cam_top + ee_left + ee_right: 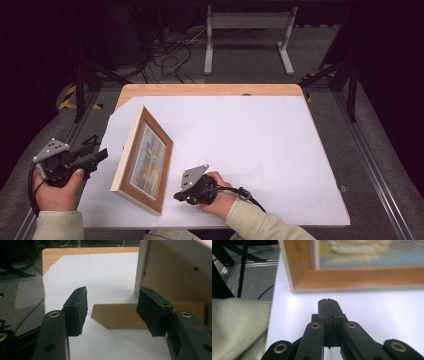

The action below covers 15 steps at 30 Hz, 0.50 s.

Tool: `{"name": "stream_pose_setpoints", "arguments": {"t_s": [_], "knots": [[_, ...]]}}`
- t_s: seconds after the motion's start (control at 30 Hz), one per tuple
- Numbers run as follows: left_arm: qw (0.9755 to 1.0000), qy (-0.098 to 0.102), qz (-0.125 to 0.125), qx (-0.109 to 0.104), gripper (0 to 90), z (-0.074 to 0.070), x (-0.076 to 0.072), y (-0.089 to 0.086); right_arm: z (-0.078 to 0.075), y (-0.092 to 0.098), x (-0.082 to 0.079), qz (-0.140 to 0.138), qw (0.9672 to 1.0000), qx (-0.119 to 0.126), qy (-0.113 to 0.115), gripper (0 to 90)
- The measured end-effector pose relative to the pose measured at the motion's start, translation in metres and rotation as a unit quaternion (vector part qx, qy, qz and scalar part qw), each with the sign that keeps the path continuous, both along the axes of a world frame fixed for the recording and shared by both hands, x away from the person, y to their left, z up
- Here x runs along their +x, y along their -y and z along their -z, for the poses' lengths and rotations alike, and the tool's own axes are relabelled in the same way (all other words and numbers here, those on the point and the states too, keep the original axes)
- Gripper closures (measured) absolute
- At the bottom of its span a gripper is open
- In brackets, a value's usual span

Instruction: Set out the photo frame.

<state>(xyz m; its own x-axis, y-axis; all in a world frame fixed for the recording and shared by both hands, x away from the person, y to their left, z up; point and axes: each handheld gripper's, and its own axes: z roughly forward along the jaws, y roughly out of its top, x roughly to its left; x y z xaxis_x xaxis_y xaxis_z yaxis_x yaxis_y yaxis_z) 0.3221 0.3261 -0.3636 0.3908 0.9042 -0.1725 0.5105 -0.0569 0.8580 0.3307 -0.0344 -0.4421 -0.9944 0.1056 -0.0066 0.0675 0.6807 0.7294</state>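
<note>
**Picture frame propped upright, both grippers clear of it**

The left gripper [102, 155] hangs spread and empty behind the picture frame [145, 160]. The right gripper [178, 196] rests pressed together, near its front. The frame leans on its rear stand [120, 319], needing no grip.

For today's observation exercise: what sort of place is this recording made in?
Probably a lab or recording studio, not a home: a white-topped table amid dark surroundings, loose cables on grey carpet, and a bare metal stand behind.

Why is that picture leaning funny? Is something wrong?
The picture frame stands tilted at the table's left edge, propped on its back stand. No tool holds it, and nothing looks broken or spilled.
</note>
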Motion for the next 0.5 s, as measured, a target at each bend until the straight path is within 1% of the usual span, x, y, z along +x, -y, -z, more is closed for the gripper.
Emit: {"name": "stream_pose_setpoints", "arguments": {"t_s": [0.03, 0.07, 0.2, 0.3, 0.4, 0.5], "knots": [[1.0, -0.004, 0.002, -0.001, 41.2, -0.005, 0.0, 0.002, 0.0, 0.006, 0.002, 0.005, 1.0, -0.001, 0.002, 90.0], [1.0, -0.005, 0.006, -0.001, 40.7, -0.007, 0.0, 0.004, -0.001, 0.015, 0.004, 0.017, 0.9999, 0.0, 0.0, 89.3], [0.9997, -0.007, 0.025, 0.001, 39.6, -0.016, 0.002, 0.012, -0.006, 0.04, 0.013, 0.048, 0.9988, 0.008, 0.003, 86.6], [0.9997, -0.007, 0.024, 0.007, 36.3, -0.024, 0.005, 0.014, -0.012, 0.057, 0.02, 0.072, 0.9973, 0.017, 0.005, 85.0], [0.9996, -0.005, 0.027, 0.005, 36.1, -0.032, 0.005, 0.014, -0.016, 0.07, 0.025, 0.087, 0.9959, 0.024, 0.006, 83.9], [0.9993, -0.008, 0.037, 0.0, 36.1, -0.038, 0.005, 0.016, -0.017, 0.082, 0.029, 0.102, 0.9944, 0.026, 0.009, 83.2]]}}
